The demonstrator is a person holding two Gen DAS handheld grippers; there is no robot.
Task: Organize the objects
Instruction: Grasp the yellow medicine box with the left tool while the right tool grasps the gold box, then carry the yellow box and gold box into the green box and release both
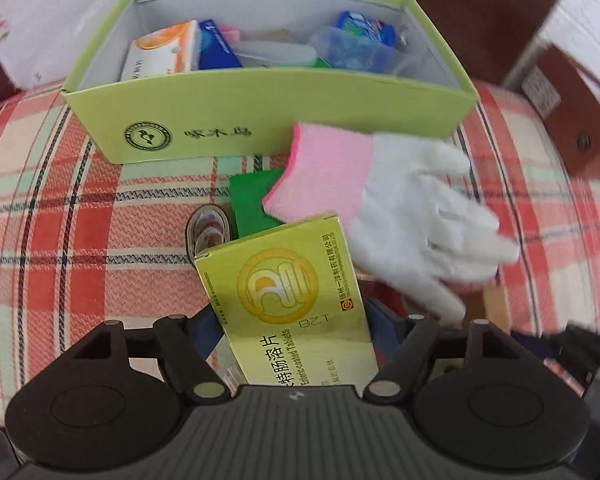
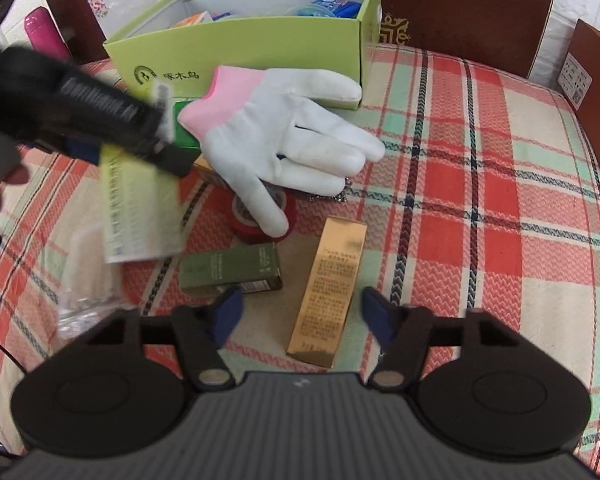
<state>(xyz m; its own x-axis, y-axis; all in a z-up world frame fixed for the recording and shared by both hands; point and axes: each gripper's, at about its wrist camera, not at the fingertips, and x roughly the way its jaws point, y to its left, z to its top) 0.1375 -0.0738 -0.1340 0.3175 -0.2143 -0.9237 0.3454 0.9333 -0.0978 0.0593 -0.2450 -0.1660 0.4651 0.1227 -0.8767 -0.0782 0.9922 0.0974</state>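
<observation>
The left gripper (image 1: 290, 344) is clamped on one flat yellow-green cardboard tablet box (image 1: 288, 300), held above the red-and-green plaid cushion (image 1: 80, 232); the box's long axis runs along the fingers, its far end aimed at the open lime-green cardboard organiser box (image 1: 268, 120). The right gripper (image 2: 300, 320) stands open and holds nothing; its two blue pads (image 2: 228, 312) flank the near end of one gold rectangular carton (image 2: 328, 292), which lies flat with its long axis pointing away from the tool. Just left of it lies one dark-green carton (image 2: 232, 270), set crosswise. Beyond them, one white fabric glove with a pink cuff (image 2: 284, 136) lies against the organiser, fingers pointing right, partly covering one red tape roll (image 2: 256, 220).
</observation>
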